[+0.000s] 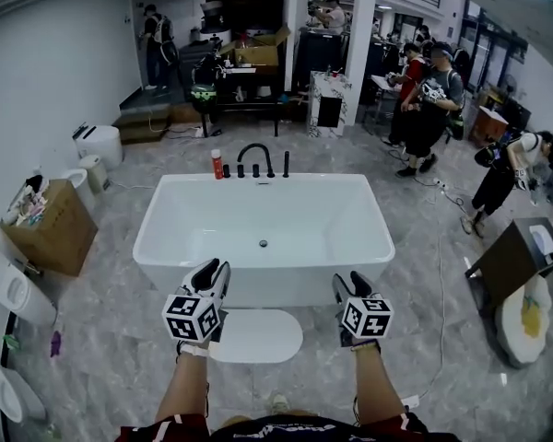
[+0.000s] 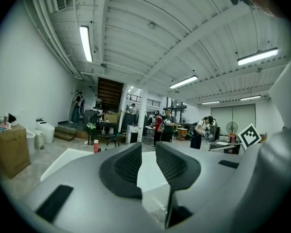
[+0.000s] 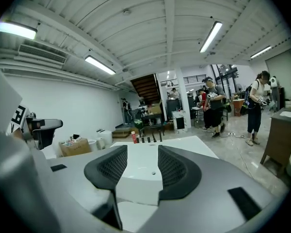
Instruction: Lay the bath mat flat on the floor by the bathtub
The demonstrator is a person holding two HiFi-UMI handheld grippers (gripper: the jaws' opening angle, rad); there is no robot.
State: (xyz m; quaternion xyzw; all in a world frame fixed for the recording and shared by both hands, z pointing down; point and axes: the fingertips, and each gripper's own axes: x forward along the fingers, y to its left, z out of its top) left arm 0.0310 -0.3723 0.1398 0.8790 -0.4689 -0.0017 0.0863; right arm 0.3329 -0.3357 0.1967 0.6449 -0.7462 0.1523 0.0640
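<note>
A white bath mat (image 1: 258, 335) with rounded corners lies flat on the grey floor, right in front of the white bathtub (image 1: 263, 238). My left gripper (image 1: 210, 279) hovers above the mat's left end and stands open, with nothing between its jaws. My right gripper (image 1: 352, 288) is held just right of the mat at the tub's front wall, also open and empty. In the left gripper view the gripper (image 2: 149, 161) faces over the bathtub (image 2: 63, 159). In the right gripper view the gripper (image 3: 141, 166) frames the bathtub (image 3: 145, 159), with the mat (image 3: 138, 216) low between the jaws.
A black faucet (image 1: 255, 159) and a red bottle (image 1: 217, 164) stand on the tub's far rim. A cardboard box (image 1: 51, 226) and white toilets (image 1: 23, 295) line the left wall. A brown cabinet (image 1: 514, 258) stands at the right. Several people (image 1: 429, 109) work behind.
</note>
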